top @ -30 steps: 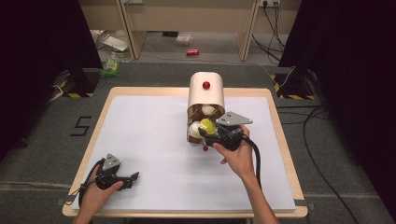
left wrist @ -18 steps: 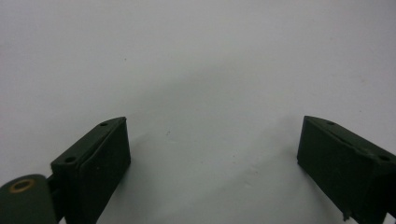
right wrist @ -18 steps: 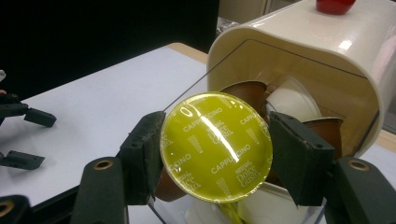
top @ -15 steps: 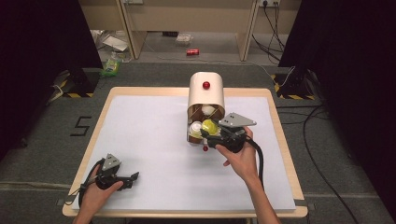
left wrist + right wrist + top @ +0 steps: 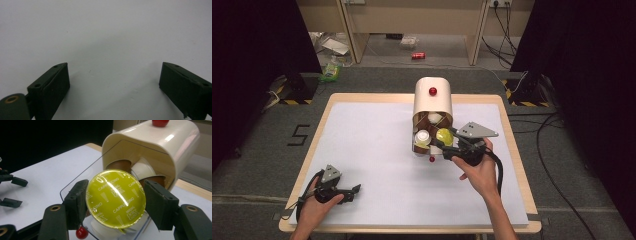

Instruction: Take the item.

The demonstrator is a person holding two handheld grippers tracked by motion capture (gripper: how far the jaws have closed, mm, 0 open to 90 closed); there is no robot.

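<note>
white table top [image 5: 362, 150] under dark surrounds, right gripper [image 5: 115, 202] reaching from the near right, jaws clamped on yellow capsule [image 5: 115, 199] at cream dispenser [image 5: 433, 102] mouth, left gripper [image 5: 113, 82] resting near left, jaws spread open

Red can [image 5: 418, 56] & green pkg [image 5: 331, 70] on floor behind table [image 5: 362, 100]

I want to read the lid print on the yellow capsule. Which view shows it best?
The right gripper view: the capsule faces the camera between the right gripper's jaws, its lid lettering legible. The high view shows it as a small yellow spot at the dispenser drawer. The left gripper view faces bare table.
</note>
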